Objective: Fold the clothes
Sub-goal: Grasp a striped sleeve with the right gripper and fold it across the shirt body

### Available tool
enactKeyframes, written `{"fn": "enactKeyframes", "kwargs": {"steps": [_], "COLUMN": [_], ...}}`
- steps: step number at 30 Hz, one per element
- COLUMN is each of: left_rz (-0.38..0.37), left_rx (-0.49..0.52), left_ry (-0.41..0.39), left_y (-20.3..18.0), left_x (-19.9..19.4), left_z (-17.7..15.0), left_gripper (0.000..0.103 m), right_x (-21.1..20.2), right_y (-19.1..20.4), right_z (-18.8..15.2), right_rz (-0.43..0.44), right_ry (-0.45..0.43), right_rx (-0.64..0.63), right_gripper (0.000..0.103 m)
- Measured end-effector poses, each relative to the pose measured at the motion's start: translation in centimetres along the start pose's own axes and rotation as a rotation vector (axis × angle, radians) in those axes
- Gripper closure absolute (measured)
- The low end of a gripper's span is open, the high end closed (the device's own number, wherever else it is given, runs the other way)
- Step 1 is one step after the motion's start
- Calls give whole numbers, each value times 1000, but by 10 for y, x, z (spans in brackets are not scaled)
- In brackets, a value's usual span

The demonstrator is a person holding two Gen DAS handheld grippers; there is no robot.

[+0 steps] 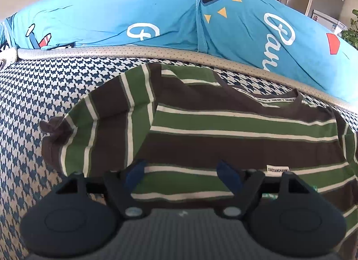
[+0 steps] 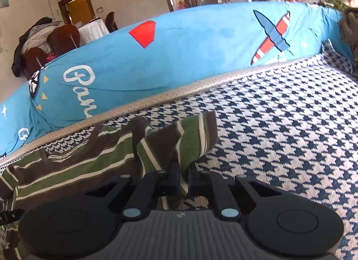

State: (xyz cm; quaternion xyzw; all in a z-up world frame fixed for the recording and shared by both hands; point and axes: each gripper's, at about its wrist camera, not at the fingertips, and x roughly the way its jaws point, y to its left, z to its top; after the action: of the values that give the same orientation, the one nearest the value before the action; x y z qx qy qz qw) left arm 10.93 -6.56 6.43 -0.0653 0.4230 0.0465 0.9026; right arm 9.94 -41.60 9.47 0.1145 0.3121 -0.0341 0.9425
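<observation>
Right gripper [image 2: 182, 170] clenched on shirt [image 1: 223, 130] sleeve [image 2: 192, 139]; left gripper [image 1: 182, 175] released above shirt. Fold sleeve inward, flat, avoid bunching.

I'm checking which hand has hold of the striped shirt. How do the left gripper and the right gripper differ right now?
The left gripper stands open above the striped shirt, pinching nothing; the right gripper is shut on the shirt's sleeve. Under the left gripper the shirt lies flat; at the right gripper the cloth is bunched and raised. Both are black and aimed at the same shirt on the houndstooth cover.
</observation>
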Motion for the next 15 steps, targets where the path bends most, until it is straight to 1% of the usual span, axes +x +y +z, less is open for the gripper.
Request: {"fn": "enactKeyframes", "kwargs": {"steps": [4, 8, 10, 12, 15], "left_rz": [4, 9, 11, 12, 11], "left_rx": [1, -5, -8, -9, -11], "left_ry": [3, 5, 8, 12, 15], "left_y": [0, 1, 2, 1, 1], "left_x": [1, 1, 2, 3, 3], "left_z": [0, 1, 1, 1, 1], "left_gripper": [28, 28, 28, 28, 28], "right_x": [-13, -27, -32, -34, -36], "right_y": [26, 64, 87, 108, 129], "right_z": [-1, -13, -25, -41, -63], "right_rz": [87, 235, 323, 393, 443], "right_ry": [-45, -62, -42, 12, 76], "right_rx": [-107, -269, -376, -492, -603], "right_gripper": [93, 93, 93, 93, 92]}}
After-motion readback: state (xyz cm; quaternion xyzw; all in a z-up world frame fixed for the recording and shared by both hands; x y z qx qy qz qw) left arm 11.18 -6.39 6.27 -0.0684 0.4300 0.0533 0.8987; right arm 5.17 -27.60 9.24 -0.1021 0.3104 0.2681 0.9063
